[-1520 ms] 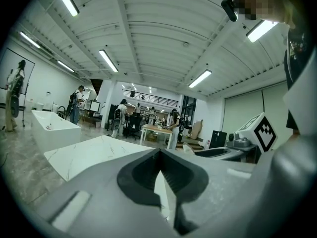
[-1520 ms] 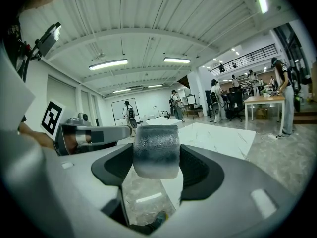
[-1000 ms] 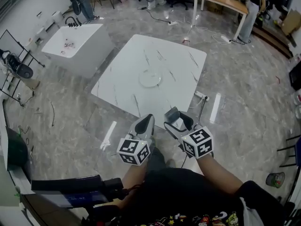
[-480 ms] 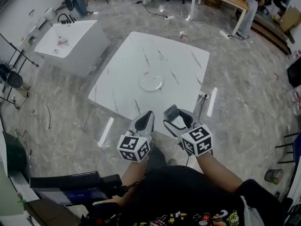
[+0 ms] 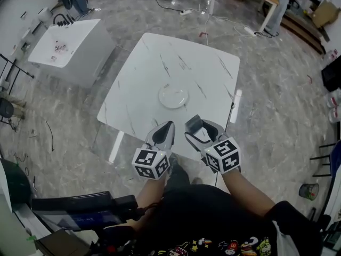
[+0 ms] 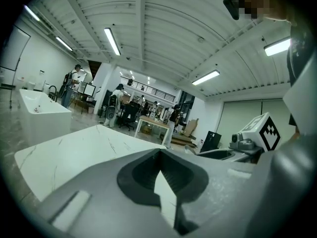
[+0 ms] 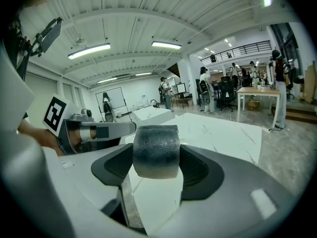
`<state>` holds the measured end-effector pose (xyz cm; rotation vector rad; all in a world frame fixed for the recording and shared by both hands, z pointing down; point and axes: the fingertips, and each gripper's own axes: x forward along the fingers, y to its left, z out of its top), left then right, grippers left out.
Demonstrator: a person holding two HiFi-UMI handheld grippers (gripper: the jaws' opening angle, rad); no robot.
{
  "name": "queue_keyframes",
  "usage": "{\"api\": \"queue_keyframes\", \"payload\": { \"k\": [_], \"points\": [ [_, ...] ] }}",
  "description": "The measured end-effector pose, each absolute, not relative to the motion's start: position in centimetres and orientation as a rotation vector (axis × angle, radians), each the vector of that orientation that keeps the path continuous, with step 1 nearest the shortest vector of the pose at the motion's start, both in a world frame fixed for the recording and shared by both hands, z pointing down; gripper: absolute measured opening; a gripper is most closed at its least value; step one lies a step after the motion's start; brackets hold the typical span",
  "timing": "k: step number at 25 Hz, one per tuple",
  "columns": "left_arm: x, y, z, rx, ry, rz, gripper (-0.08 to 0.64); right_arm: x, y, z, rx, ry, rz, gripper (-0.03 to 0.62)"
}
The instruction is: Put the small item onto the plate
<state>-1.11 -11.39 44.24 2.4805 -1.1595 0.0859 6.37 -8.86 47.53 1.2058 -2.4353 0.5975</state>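
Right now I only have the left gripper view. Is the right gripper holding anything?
Observer: Yes. The right gripper is shut on a small dark grey block.
Operator: Where is the plate? I can't find it.
Observer: The plate sits near the middle of the white table, ahead of both grippers, and it looks empty.
Operator: How close is the block to it?
Observer: In the head view the block shows at the table's near edge, clearly short of the plate.
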Motion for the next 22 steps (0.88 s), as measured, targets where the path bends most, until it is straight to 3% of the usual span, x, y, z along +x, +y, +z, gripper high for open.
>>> {"api": "queue_keyframes", "payload": {
  "k": [22],
  "points": [
    [-3.5, -19.7, 45.2, 2.527, -1.023, 0.121, 0.0, 4.0, -16.5, 48.7, 1.3, -2.344, 0.594, 0.321]
  ]
}}
